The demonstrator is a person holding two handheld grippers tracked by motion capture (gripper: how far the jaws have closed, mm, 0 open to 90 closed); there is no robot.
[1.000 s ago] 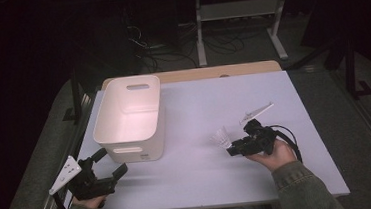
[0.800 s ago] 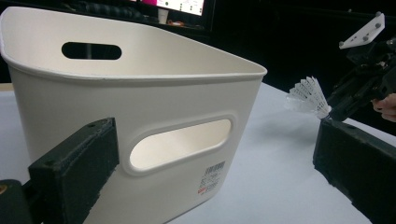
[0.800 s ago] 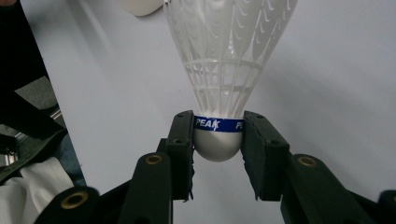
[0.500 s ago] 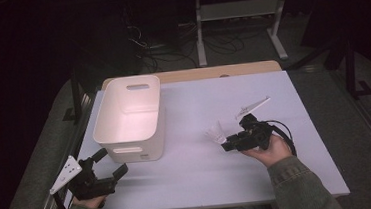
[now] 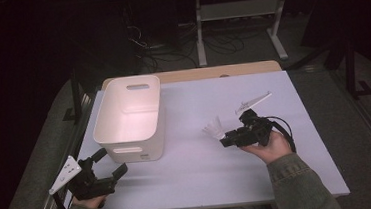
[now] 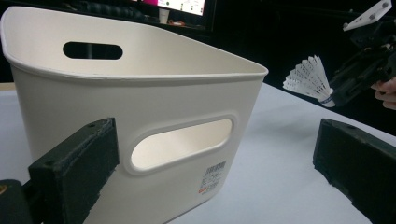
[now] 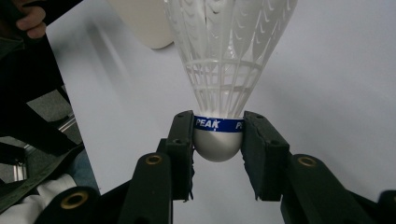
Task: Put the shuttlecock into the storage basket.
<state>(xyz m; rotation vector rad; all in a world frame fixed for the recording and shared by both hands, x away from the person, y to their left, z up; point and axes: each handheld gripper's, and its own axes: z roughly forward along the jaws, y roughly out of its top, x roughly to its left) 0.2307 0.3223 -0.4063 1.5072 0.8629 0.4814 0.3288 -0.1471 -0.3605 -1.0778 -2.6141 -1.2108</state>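
White bin [image 5: 130, 116], right tongs [image 5: 225, 140] gripping shuttlecock [image 5: 214, 128]

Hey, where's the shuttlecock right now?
The shuttlecock is clamped by its base in the right gripper, held above the table to the right of the white bin.

The high view looks forward and down on the whole bench [image 5: 190, 184] from the person's side, with the bin [image 5: 130, 116] left of centre. The left gripper view sits low and close before the bin's [image 6: 140, 116] near handle wall, facing it along its own jaws. The right gripper view looks closely along its jaws at a shuttlecock [image 7: 224, 70], the bin's [image 7: 140, 23] base beyond. All three share the bin and shuttlecock.
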